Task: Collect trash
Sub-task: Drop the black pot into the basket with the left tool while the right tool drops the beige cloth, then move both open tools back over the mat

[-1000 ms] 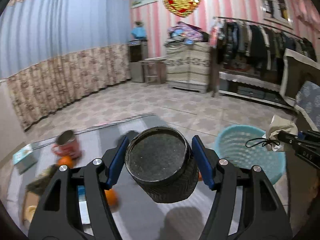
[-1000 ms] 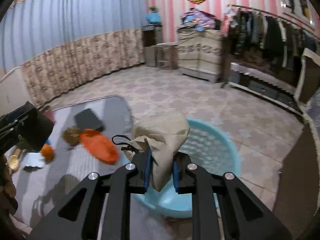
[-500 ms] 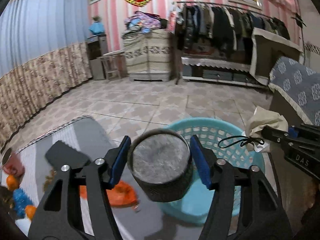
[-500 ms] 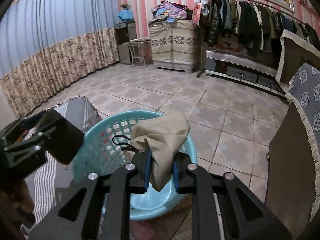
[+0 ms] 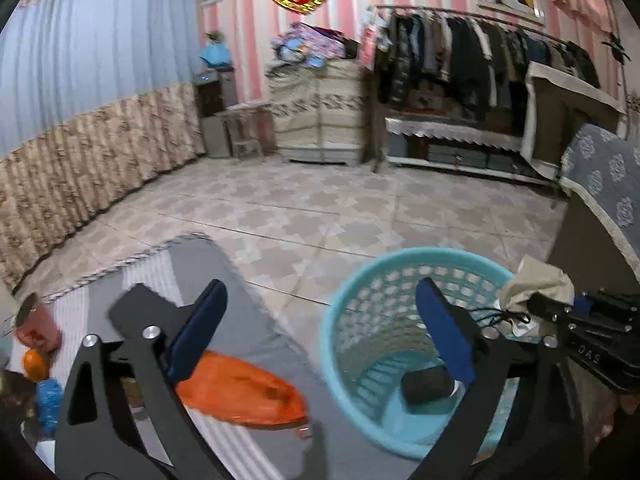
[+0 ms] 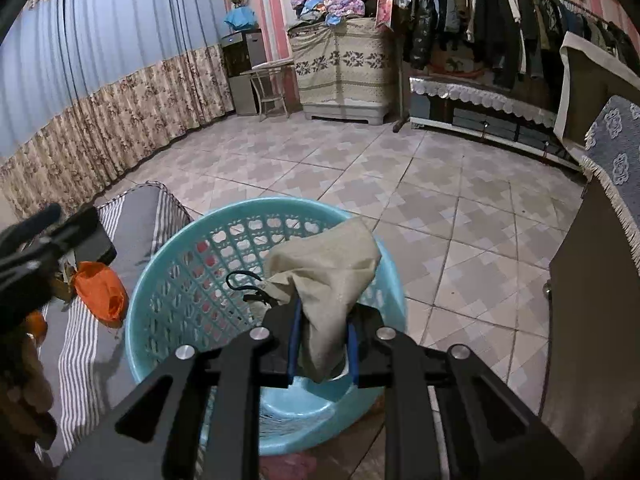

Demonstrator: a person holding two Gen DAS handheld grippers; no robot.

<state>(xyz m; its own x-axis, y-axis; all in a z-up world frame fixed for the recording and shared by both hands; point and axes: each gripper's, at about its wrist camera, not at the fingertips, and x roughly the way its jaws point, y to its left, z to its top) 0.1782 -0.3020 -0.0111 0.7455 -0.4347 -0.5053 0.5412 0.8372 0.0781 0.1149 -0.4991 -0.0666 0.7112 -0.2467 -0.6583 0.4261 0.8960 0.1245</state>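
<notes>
A turquoise plastic basket (image 5: 360, 280) (image 6: 160, 264) stands on the tiled floor beside a striped mat. A dark round container (image 5: 426, 384) lies on its side at the basket's bottom. My left gripper (image 5: 320, 292) hangs above the basket's left rim, its jaws opening wide with nothing between them. My right gripper (image 6: 322, 320) hovers over the basket; its jaws are opening slightly, with a beige cloth bag (image 6: 324, 264) with a black cord still pinched between the pads. An orange plastic bag (image 5: 240, 392) (image 6: 98, 288) lies on the mat left of the basket.
The grey striped mat (image 5: 224, 264) also carries a red mug (image 5: 36, 326), an orange fruit (image 5: 34, 362) and a blue wrapper (image 5: 50, 396) at the far left. A dark wooden cabinet (image 6: 592, 280) stands close on the right. Tiled floor stretches back to a clothes rack.
My left gripper swung from over the mat to the basket, opened, and the dark round container dropped into the basket. My right gripper carried the beige bag over the basket and lower.
</notes>
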